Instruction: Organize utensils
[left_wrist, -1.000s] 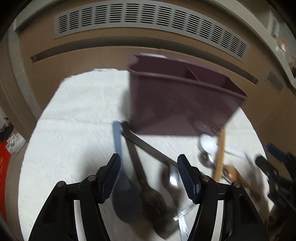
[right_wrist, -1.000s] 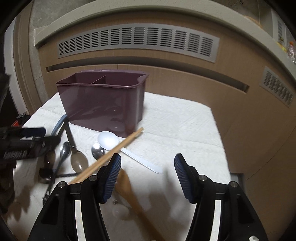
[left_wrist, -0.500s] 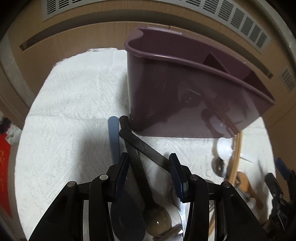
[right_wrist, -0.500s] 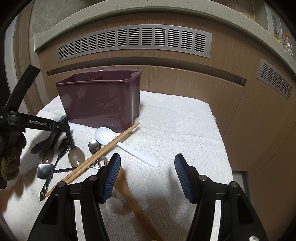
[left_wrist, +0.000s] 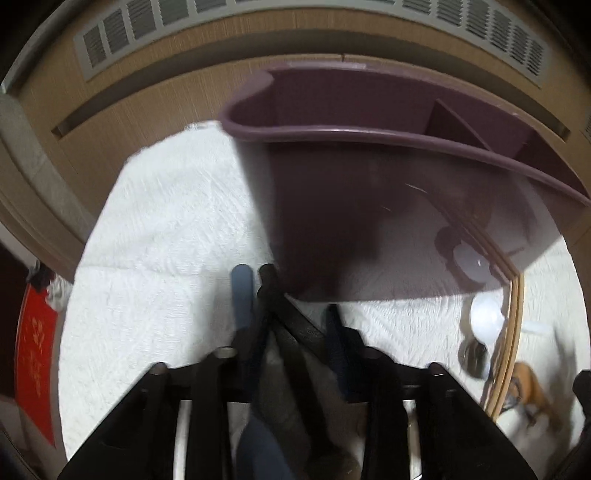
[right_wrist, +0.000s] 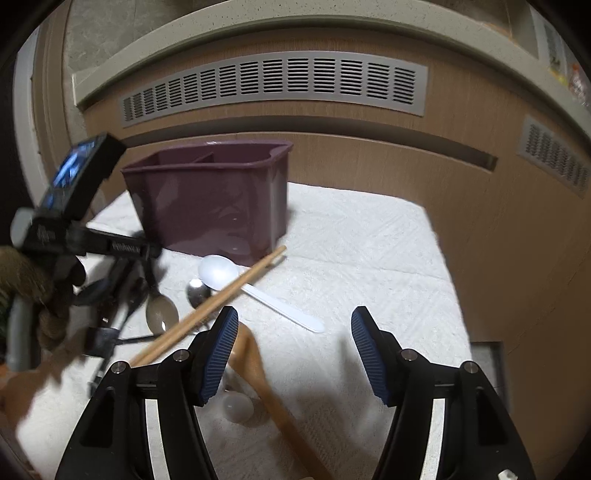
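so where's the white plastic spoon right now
In the right wrist view the white plastic spoon lies on the white cloth just in front of the purple caddy, its bowl tucked under the wooden chopsticks.

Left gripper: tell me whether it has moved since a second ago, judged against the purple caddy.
Yes. The left gripper has come in toward the purple caddy, which now fills much more of its view, and its jaws are closing around the dark utensil handles.

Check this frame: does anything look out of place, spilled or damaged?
Nothing is spilled or damaged. The disorder is the task's own: the purple caddy stands upright with nothing visible inside, while the chopsticks lie slanted across the white plastic spoon on the white cloth, and dark utensils cross under the closing left gripper.
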